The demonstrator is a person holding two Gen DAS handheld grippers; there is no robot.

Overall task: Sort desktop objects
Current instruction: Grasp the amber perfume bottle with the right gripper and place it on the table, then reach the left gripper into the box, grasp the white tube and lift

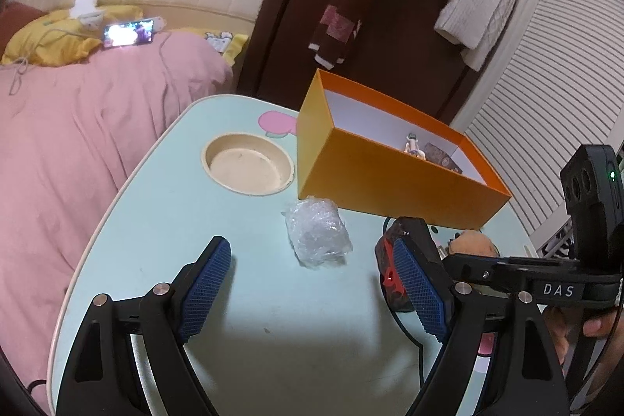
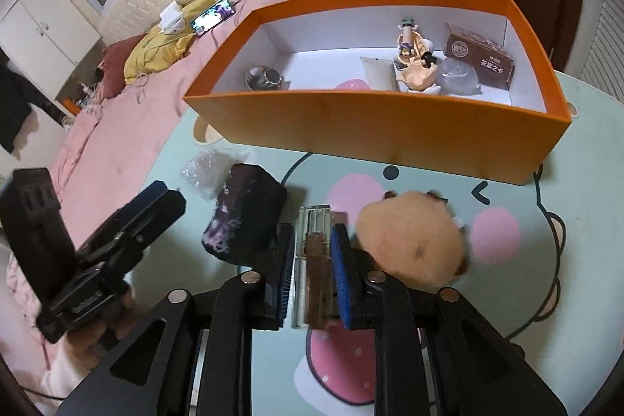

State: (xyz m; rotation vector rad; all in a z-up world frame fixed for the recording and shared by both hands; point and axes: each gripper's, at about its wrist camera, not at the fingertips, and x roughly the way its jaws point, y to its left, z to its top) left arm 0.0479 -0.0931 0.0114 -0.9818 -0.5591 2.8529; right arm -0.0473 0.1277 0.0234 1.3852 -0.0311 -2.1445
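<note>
An orange box (image 2: pixel 390 131) stands at the back of the mint table (image 1: pixel 163 221) and holds a figurine (image 2: pixel 413 61), a brown card box (image 2: pixel 479 59) and several small items. My right gripper (image 2: pixel 312 240) is shut on a clear rectangular bottle (image 2: pixel 314 260) lying on the table. A tan plush ball (image 2: pixel 413 240) lies to its right and a dark block (image 2: pixel 249 217) to its left. My left gripper (image 1: pixel 308 260) is open above the table, with a bubble-wrap bundle (image 1: pixel 318 234) just ahead between its fingers.
A round cup recess (image 1: pixel 249 168) is sunk into the table left of the box (image 1: pixel 390 178). A pink bed (image 1: pixel 78 112) borders the table on the left. A dark door with hanging clothes (image 1: pixel 390 6) stands behind the box.
</note>
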